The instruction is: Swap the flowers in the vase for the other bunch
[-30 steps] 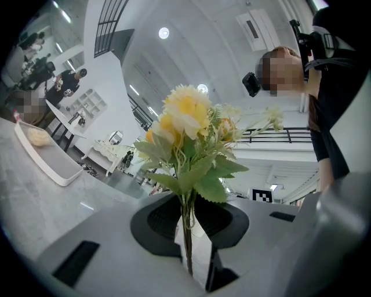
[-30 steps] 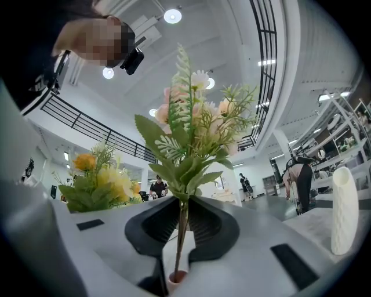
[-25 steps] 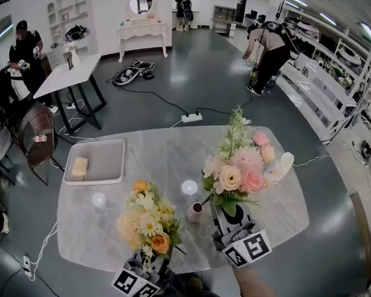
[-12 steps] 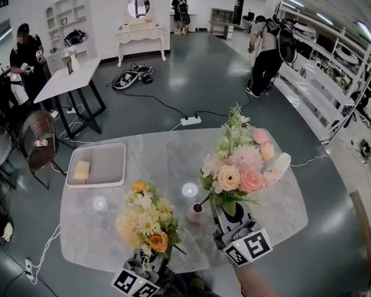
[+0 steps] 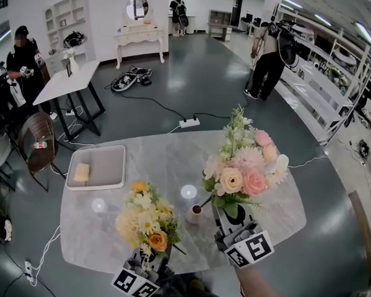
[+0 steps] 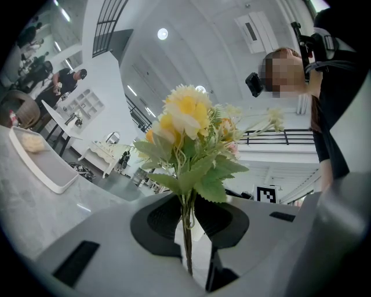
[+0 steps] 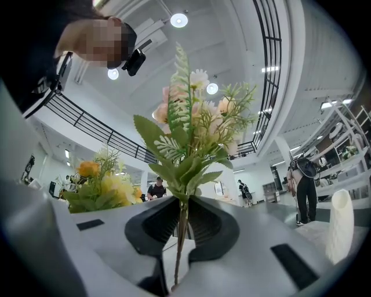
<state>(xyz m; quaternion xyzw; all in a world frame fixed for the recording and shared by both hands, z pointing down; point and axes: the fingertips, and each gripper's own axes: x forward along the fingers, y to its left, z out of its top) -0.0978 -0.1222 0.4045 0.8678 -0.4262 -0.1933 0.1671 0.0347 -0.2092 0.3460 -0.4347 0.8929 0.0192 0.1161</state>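
**Item 1, nearest: left gripper** (image 6: 188,232). Closed on the thin stems of the yellow-and-orange bunch (image 5: 145,222). Held upright over the near edge of the tabletop (image 5: 172,156), left of centre. Same place and same grip as a second ago.

**Item 2: right gripper** (image 7: 182,232). Clamped on the stems of the pink-and-cream bunch (image 5: 243,169), blooms up. Over the near right part of the tabletop. Slightly higher against the tabletop than a second ago, grip unchanged.

**Item 3: vase** (image 5: 195,213). Small, pinkish, dark open mouth. Stands between the two grippers, just inside the near edge. No stems in it. Pink bunch's stem ends just beside it and apart from it.

**Item 4: white ribbed upright object** (image 7: 341,223). Behind the pink bunch, toward the right edge. Possibly a second vase, but too little visible to say.

**Item 5: grey tray** (image 5: 98,166). Near the left edge, with a pale yellow block (image 5: 80,172) in its left part.

**Item 6, farthest: room beyond the far edge.** Power strip (image 5: 189,122) and cables on the floor, people standing at a distance.

**Reading of the change:** probably the tail of lifting the pink bunch clear. Removal half apparently done. Remaining: yellow stems into the narrow mouth, pink bunch set down. Risk of tipping so small a vase.
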